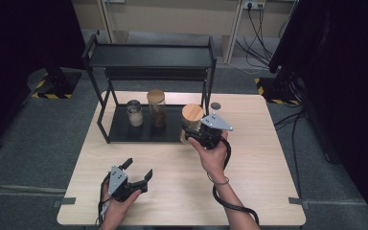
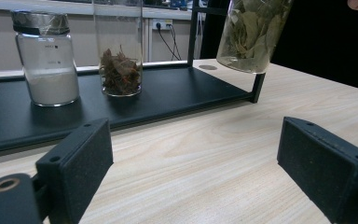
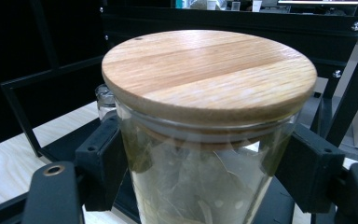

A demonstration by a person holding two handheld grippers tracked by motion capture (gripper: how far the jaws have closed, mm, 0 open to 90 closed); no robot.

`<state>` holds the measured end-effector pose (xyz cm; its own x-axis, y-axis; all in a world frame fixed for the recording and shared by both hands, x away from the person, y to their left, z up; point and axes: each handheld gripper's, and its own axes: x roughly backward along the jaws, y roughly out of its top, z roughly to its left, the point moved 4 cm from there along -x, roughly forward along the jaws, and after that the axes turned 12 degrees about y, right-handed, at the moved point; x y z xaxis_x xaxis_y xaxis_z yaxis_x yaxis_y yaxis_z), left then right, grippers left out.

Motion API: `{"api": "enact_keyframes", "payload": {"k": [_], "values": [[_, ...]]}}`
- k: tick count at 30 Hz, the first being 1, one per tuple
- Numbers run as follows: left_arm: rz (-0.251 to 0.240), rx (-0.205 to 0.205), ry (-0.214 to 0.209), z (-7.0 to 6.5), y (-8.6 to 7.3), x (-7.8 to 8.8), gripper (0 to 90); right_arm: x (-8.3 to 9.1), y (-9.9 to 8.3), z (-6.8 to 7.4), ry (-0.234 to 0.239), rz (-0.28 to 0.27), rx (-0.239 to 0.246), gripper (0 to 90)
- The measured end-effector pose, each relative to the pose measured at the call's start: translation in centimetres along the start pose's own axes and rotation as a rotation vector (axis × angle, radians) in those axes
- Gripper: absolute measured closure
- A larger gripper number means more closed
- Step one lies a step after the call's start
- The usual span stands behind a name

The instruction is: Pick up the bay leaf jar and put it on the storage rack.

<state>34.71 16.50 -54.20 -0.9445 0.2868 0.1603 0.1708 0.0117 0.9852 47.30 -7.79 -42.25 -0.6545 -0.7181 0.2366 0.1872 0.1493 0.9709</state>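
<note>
Here we see the right gripper (image 1: 191,135) clamped on both sides of a clear glass jar of green leaves with a round wooden lid (image 3: 209,70), held tilted above the front right corner of the black metal rack's lower shelf (image 1: 124,130). The left gripper (image 1: 138,170) rests on the pale wooden table (image 1: 263,158), jaws wide, gripping nothing. The white-powder jar (image 2: 47,58) carries a small label too tiny to read.

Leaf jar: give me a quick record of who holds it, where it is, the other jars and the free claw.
leaf jar: glass, wooden lid, tilted, held off the table
right claw: shut on leaf jar, below the lid
position: at the rack's right front corner
powder jar: on rack's lower shelf, left
tall jar: on the shelf, beside powder jar
left claw: open, holding nothing, near table's front edge
</note>
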Motion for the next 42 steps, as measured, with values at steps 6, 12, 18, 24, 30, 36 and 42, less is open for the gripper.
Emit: {"api": "enact_keyframes", "payload": {"k": [6,12,18,24,30,36,42], "values": [[-0.001,-0.001,0.0,0.0,0.0,0.0,10.0,-0.3,0.2,-0.1,-0.004,0.0,0.0,25.4],[-0.002,-0.002,0.0,0.0,0.0,0.0,10.1,-0.5,0.4,-0.1,-0.005,-0.003,-0.001,25.4],[-0.002,-0.002,-0.001,0.0,0.0,0.0,10.1,-0.8,0.5,-0.2,-0.006,-0.003,-0.001,25.4],[-0.003,-0.003,-0.001,0.0,0.0,0.0,10.2,-1.2,0.6,-0.3,-0.012,-0.002,-0.003,25.4],[-0.005,-0.001,-0.001,-0.1,0.0,0.0,10.2,-1.7,0.9,-0.5,-0.015,-0.001,-0.004,25.4],[-0.002,-0.002,-0.001,0.0,0.0,0.0,10.2,-2.3,1.1,-0.8,-0.017,0.003,-0.006,25.4],[-0.001,-0.004,-0.001,0.0,0.0,0.0,10.2,-2.9,1.3,-1.0,-0.022,0.005,-0.008,25.4]]}}
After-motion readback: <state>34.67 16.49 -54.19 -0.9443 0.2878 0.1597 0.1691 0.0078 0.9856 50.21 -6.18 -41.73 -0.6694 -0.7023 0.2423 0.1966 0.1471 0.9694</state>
